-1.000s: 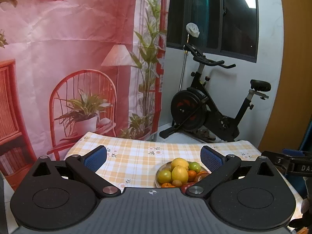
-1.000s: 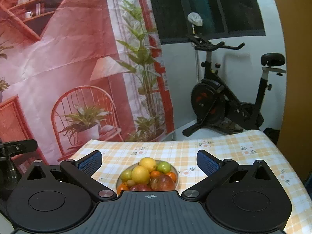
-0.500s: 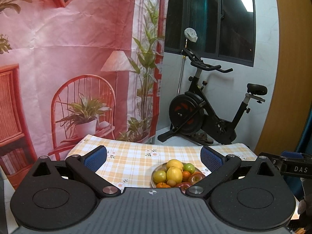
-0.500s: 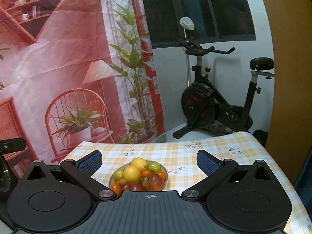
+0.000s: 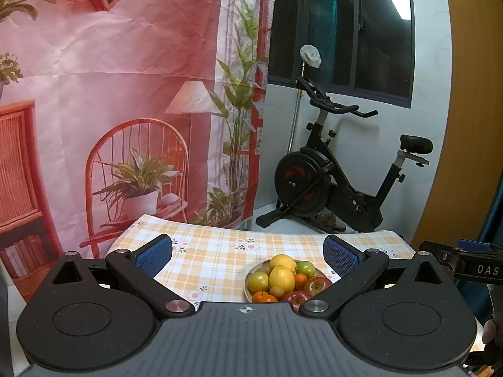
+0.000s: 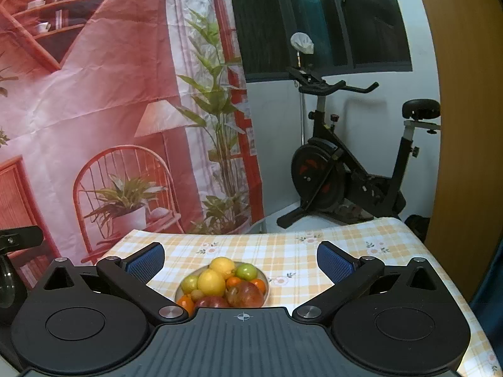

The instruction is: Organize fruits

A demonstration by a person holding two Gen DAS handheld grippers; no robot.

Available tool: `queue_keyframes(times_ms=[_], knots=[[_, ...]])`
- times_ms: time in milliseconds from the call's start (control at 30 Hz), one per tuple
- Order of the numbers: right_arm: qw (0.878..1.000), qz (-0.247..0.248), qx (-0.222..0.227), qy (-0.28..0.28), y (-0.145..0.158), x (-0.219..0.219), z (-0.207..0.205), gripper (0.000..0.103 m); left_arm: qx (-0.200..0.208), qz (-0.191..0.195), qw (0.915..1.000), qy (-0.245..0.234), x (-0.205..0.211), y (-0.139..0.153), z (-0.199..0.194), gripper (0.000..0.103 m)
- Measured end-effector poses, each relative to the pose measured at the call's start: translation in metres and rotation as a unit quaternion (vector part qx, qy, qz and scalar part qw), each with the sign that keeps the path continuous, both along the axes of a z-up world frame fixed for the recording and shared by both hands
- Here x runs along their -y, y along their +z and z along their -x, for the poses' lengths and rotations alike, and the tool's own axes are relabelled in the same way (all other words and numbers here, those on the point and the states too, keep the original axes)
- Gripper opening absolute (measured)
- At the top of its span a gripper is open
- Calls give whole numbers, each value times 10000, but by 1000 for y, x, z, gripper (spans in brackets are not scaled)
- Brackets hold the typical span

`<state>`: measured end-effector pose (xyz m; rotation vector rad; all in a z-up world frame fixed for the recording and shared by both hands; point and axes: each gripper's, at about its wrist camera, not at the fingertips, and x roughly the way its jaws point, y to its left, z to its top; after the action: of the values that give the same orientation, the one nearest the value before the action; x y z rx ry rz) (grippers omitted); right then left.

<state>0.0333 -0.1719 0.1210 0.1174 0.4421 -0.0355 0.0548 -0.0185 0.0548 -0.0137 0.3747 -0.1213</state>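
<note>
1. Left wrist view: the left gripper (image 5: pixel 247 253) has its blue-padded fingers spread wide with nothing between them, held above the near edge of a table (image 5: pixel 217 251) covered in an orange-and-white checked cloth.
2. The plate (image 5: pixel 251 278) of fruits sits on the cloth toward the near right of this view, heaped with two lemons (image 5: pixel 282 278), green fruits, small oranges and red apples (image 5: pixel 320 284).
3. Bare cloth lies to the left of the plate and behind it, up to the far table edge.
4. Right wrist view: the right gripper (image 6: pixel 240 264) is also spread wide and holds nothing; the plate (image 6: pixel 265 279) lies between its fingers' lines, near the front edge.
5. Here the cloth is bare to the right of the plate, out to the table's right edge.
6. Beyond the far edge hang a printed red backdrop (image 6: pixel 110 94) and stands an exercise bike (image 6: pixel 345 172) on the floor, well apart from the plate.
</note>
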Motion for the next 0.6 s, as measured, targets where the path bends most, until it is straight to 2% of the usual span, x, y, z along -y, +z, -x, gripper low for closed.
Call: queue_keyframes(times_ms=[600], knots=[[10000, 39, 31, -5, 2, -1, 2, 103, -28, -23, 10000, 45, 0, 2, 1, 103]])
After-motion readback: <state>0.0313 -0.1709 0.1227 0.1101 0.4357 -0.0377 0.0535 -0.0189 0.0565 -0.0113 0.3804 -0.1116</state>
